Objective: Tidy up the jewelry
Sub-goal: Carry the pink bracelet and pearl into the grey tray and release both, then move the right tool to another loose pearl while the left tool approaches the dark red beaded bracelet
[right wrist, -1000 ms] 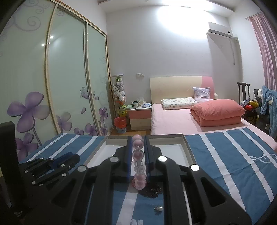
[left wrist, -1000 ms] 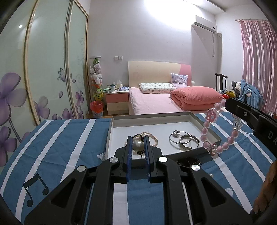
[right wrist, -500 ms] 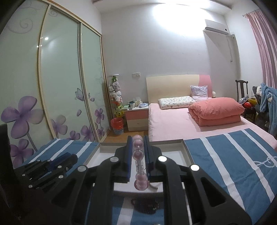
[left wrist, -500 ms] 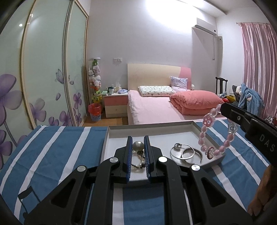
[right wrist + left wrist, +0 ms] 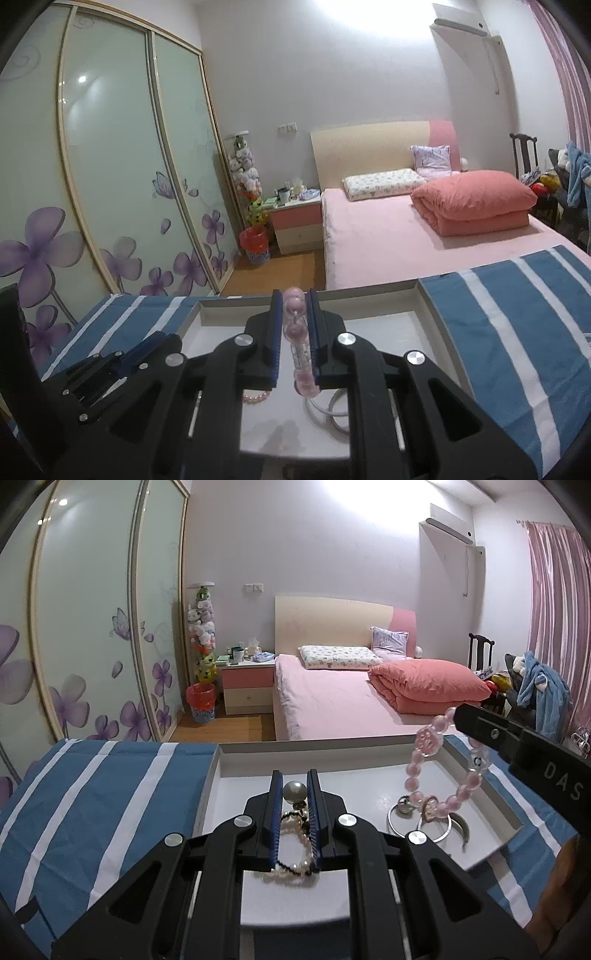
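Observation:
My left gripper (image 5: 294, 792) is shut on a large grey pearl bead (image 5: 294, 790) with a dark pendant part hanging below it, held over the white tray (image 5: 369, 751). A pearl bracelet (image 5: 291, 867) lies in the tray under the fingers. My right gripper (image 5: 294, 310) is shut on a pink bead bracelet (image 5: 295, 325), which hangs over the tray's right part in the left wrist view (image 5: 428, 738). Silver bangles (image 5: 430, 821) lie in the tray below it.
The tray (image 5: 428, 295) sits on a blue and white striped cloth (image 5: 92, 794). Behind it are a pink bed (image 5: 332, 698), a nightstand (image 5: 247, 683), a red bin (image 5: 201, 701) and a flowered wardrobe (image 5: 74, 627).
Both grippers have moved forward over the tray with their jewelry. The tray now fills the lower middle of both views, and the pink bracelet hangs above the silver bangles.

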`<state>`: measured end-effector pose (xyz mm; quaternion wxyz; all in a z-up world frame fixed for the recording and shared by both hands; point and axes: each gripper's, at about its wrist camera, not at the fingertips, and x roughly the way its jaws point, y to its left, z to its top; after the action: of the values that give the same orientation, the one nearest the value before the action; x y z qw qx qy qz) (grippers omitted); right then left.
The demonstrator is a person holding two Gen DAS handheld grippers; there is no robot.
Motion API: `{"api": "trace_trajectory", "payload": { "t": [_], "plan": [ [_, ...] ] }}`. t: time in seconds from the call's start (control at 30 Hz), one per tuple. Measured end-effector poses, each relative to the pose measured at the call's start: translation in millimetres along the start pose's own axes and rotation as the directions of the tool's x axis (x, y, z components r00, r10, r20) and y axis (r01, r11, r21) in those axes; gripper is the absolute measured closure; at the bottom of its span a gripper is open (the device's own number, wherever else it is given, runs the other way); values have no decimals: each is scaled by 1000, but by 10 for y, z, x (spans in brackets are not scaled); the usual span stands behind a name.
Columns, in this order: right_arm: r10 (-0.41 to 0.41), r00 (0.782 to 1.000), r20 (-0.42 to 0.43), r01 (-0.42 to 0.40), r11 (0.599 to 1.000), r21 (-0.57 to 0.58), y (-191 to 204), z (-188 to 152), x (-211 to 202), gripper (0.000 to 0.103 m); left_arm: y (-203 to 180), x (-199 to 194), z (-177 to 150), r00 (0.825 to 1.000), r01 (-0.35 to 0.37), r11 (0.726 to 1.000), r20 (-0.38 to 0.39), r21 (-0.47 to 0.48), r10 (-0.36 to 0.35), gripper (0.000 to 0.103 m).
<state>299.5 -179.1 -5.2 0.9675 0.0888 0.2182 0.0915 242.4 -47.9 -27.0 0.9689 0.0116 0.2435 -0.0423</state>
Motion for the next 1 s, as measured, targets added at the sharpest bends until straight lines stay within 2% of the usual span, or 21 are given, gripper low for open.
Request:
{"api": "trace_trajectory", "payload": {
  "t": [0.1,0.27,0.33,0.43,0.73,1.0],
  "plan": [
    [0,1000,-31,1,1000,31,-64,4,158,89,-24,95,9,1000,5,1000,-9,5,-5,89],
    [14,994,-112,-3,995,98,-231,-50,366,86,-36,236,18,998,53,999,-37,-8,-54,88],
    [7,993,-118,7,994,111,-291,-64,363,73,-36,254,8,997,56,998,-43,-4,-56,86],
    [-6,994,-109,20,992,127,-377,-62,299,72,12,223,31,998,56,998,-35,-17,-56,73],
    [-22,997,-75,31,991,127,-482,-50,-78,72,343,-41,108,999,46,994,-12,-96,-48,72],
    [-30,990,-136,40,997,70,-475,-310,-416,72,463,-416,-89,998,42,995,-35,-94,-46,65]
  ]
}}
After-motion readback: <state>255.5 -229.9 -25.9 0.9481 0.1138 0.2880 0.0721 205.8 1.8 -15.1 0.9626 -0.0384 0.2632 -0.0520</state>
